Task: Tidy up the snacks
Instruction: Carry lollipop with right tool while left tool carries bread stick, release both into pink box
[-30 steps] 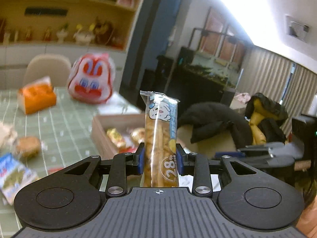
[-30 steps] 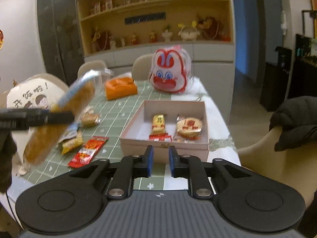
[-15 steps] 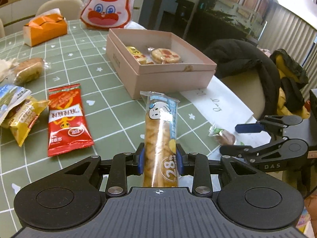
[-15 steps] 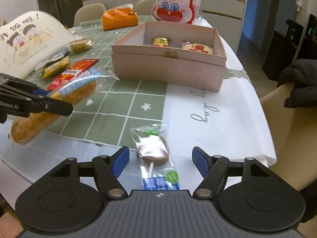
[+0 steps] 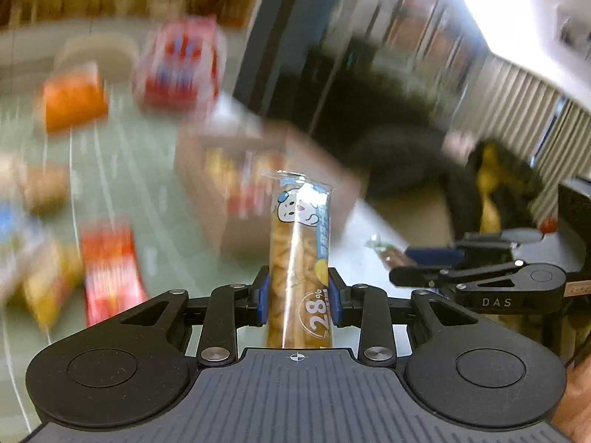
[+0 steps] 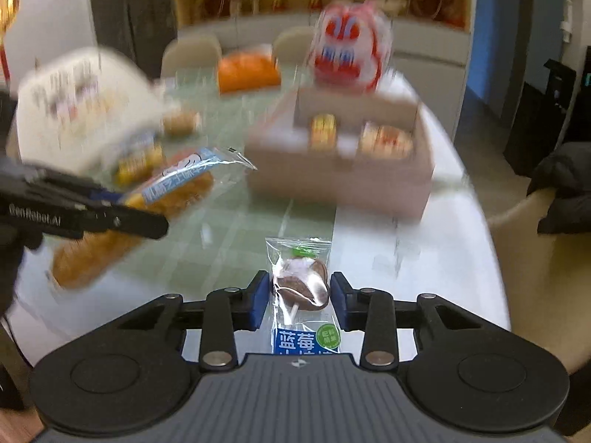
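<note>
Left wrist view: the left gripper (image 5: 298, 291) pinched a long breadstick packet (image 5: 299, 258) upright between its blue pads, above the green checked table (image 5: 155, 258); a red snack packet (image 5: 110, 269) lay blurred at left, the pink box (image 5: 295, 170) beyond. Right wrist view: the left gripper (image 6: 122, 210) held that packet (image 6: 147, 217) tilted at left; at centre, the right gripper (image 6: 300, 304) had its pads closed against a wrapped lollipop (image 6: 301, 288), lifted above the white cloth (image 6: 406, 258). The pink box (image 6: 343, 173) with two snacks stood behind, blurred.
</note>
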Available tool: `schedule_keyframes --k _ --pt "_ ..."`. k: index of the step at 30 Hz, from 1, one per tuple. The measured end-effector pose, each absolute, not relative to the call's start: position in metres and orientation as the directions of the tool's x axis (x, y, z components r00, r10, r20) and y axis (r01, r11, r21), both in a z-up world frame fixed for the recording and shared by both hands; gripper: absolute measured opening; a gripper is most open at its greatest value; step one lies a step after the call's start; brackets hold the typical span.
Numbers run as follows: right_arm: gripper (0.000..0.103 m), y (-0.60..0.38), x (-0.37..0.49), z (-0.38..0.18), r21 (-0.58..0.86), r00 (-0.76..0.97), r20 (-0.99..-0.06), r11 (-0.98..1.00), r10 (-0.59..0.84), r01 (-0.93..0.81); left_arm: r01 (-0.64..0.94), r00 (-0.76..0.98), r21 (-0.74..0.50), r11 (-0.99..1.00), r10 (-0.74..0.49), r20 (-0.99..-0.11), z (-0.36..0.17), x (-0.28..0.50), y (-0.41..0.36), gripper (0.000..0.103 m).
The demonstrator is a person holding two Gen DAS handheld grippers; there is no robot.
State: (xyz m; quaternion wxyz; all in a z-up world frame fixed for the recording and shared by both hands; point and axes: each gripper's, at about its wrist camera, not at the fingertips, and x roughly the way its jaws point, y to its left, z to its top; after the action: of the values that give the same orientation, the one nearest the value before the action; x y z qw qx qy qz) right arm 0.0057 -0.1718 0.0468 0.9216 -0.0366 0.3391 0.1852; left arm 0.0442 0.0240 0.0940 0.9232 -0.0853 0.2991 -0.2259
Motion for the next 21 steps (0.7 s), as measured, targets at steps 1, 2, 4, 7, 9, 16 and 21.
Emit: schedule_keyframes --k 1,2,4,7,9,16,21 --pt "0.036 -0.176 0.01 0.064 0.076 0.725 -0.607 0.933 0.324 -0.353 0.37 0.753 -0.287 0.883 -0.466 -0.464 0.11 0.049 0.024 0.035" --pt "0.036 -0.182 0.016 0.083 0.096 0.75 -0.573 0.937 0.329 -0.337 0.376 0.782 -0.287 0.881 -0.468 -0.413 0.126 0.058 0.024 0.035" --pt "0.036 -0.19 0.034 0.121 0.133 0.794 -0.503 0.938 0.341 -0.319 0.38 0.812 -0.299 0.875 -0.47 -0.345 0.149 0.084 0.021 0.035" --pt "0.036 -0.195 0.071 0.162 0.132 0.857 -0.416 0.952 0.305 -0.275 0.346 0.841 -0.315 0.884 -0.441 -0.312 0.158 0.137 0.006 0.035" --pt "0.036 -0.193 0.102 0.174 0.113 0.881 -0.394 0.965 0.263 -0.238 0.311 0.827 -0.352 0.883 -0.434 -0.359 0.143 0.179 -0.004 0.035" --pt "0.039 -0.196 0.201 0.132 0.183 0.827 -0.508 0.969 0.238 -0.166 0.209 0.706 -0.445 0.871 -0.449 -0.547 0.062 0.254 -0.015 0.036" --pt "0.041 -0.207 0.228 0.086 0.276 0.76 -0.587 0.952 0.279 -0.136 0.2 0.759 -0.453 0.869 -0.43 -0.49 0.08 0.218 0.028 0.036"
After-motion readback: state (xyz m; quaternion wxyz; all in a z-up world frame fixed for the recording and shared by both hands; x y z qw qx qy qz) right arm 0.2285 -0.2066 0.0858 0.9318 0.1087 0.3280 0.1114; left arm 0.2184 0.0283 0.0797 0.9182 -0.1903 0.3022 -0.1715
